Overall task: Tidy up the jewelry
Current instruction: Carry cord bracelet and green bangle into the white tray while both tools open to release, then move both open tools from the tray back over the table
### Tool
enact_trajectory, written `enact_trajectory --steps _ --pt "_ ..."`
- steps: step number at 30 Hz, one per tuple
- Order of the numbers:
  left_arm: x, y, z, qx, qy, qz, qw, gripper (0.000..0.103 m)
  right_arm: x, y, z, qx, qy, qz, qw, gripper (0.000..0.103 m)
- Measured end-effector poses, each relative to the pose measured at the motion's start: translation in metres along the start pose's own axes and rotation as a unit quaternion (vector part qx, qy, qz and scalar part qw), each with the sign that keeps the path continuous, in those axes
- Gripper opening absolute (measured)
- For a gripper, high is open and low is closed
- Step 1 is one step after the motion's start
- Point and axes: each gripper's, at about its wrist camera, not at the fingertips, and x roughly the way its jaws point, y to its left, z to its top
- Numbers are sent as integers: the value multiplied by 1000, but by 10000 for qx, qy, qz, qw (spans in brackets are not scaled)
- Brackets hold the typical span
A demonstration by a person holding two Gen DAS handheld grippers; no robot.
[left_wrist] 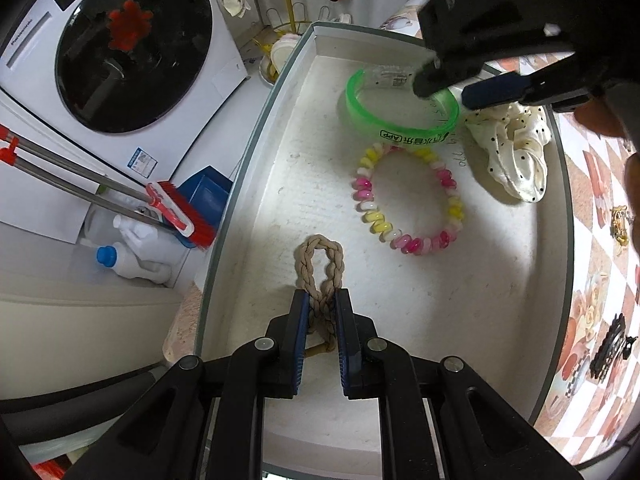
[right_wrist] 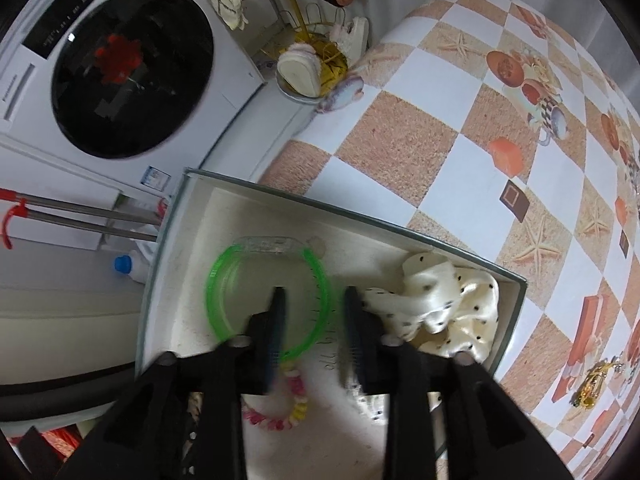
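**Jewelry going into the white box**

Left wrist view: the white box [left_wrist: 256, 160] sits at the table's edge, its rim running beside the washer [left_wrist: 120, 48]. Inside lie four pieces. A tan braided band [left_wrist: 320, 264] is pinched between the pads of the left gripper [left_wrist: 322, 312], jaws clenched on its lower end, the loop lying on the box floor towards the near left wall. Beyond it, about mid-floor, lies a pink-and-yellow coil bracelet [left_wrist: 408, 200]. Touching the coil's far side is a green bangle [left_wrist: 400, 116], close to the far wall. A cream dotted scrunchie [left_wrist: 516, 148] lies against the right wall, just beside the bangle. The right gripper [left_wrist: 452, 88] reaches in from the top right, its tips over the bangle's right side and the scrunchie's edge. Out on the checked cloth [left_wrist: 600, 240], past the right rim, lie a gold clip [left_wrist: 620, 224] and a black clip [left_wrist: 608, 344].

Right wrist view: the right gripper [right_wrist: 316, 300] points down into the box [right_wrist: 360, 216], jaws parted and holding nothing. One finger stands inside the bangle's [right_wrist: 224, 280] ring, the other at the scrunchie's [right_wrist: 448, 300] left edge, with the bangle's right rim between them, untouched by the pads. The coil bracelet [right_wrist: 296, 400] shows just below the fingers. A gold clip [right_wrist: 596, 384] lies on the cloth [right_wrist: 440, 120] beyond the box's right rim.
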Motion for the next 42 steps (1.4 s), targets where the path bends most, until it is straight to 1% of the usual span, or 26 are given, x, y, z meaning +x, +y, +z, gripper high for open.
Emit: enact_trajectory --steps 1,2,3,4,5,6,12,15,17,21,25,27,34,39,42 --pt "-1 0 0 9 -1 24 10000 19 -4 0 0 13 -38 85 10000 42" --pt "-2 0 0 12 2 45 10000 29 -8 1 -1 25 -61 134 9999 43" --pt "-3 -1 -1 12 8 59 10000 68 -12 2 -2 44 -88 184 9998 44" --pt "-7 -2 -1 -18 -39 99 9999 87 -16 1 -2 72 -120 242 9996 47" --pt "-11 -1 -1 -57 -147 123 9998 100 -22 0 -3 115 -159 312 9993 50" --pt "-17 -2 -1 -60 -251 97 9996 100 -27 -1 -4 156 -197 376 9990 51" --pt "-25 -9 2 88 -221 200 9995 100 -63 -19 -13 448 -460 616 9960 60" --pt "-33 -16 4 205 -300 241 9990 100 -80 -36 -22 633 -581 693 9939 65" --pt "-38 -19 5 262 -345 222 9988 100 -91 -48 -29 785 -650 712 9922 80" --pt "-49 -34 8 468 -406 181 9979 100 -113 -83 -50 1204 -755 714 9873 86" --pt "-58 -52 11 674 -394 17 9969 100 -130 -125 -77 1642 -846 571 9811 87" --pt "-65 -68 13 822 -440 -32 9956 100 -136 -145 -91 1840 -861 480 9780 87" --pt "-81 -121 18 1309 -490 -228 9899 100 -152 -225 -153 2638 -817 149 9610 87" --pt "-84 -153 16 1580 -449 -423 9855 100 -160 -266 -188 3005 -761 -87 9507 87" --pt "-81 -173 12 1740 -368 -442 9831 100 -162 -283 -201 3071 -724 -196 9487 87"
